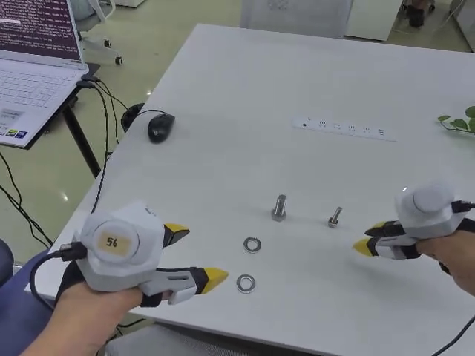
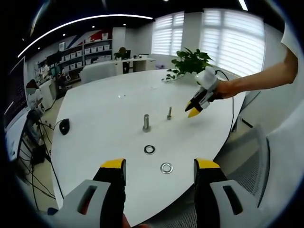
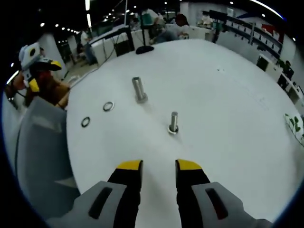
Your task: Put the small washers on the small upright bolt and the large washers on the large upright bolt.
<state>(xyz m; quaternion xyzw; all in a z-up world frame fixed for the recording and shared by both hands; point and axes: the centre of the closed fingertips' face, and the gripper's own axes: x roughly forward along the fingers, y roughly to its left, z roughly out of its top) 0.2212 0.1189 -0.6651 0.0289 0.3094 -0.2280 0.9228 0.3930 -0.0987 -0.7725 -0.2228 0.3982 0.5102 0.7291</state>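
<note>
White tabletop (image 1: 223,96) carries the lot. Far left in head view, off the tabletop, sits a laptop (image 1: 33,67), w/ a black mouse (image 1: 160,127) near the tabletop's left edge. Left hand-held gripper (image 1: 200,254) is front-left, jaws wide apart, gripping nothing. Just right of its tips two washers lie flat: front washer (image 1: 246,282) near the edge, rear washer (image 1: 252,244) just behind it. In left gripper view the front washer lies ahead, in line w/ the gap btwn the jaws. Behind the washers, apart from them, stands the large bolt (image 1: 279,208), upright; small bolt (image 1: 335,216) is beside it to the right. A power strip (image 1: 344,127) lies well behind. Right hand-held gripper (image 1: 369,236) is just right of the small bolt, jaws narrow, nothing btwn them. Right gripper view puts the small bolt straight ahead. Plant leaves (image 1: 464,121) show far right.
</note>
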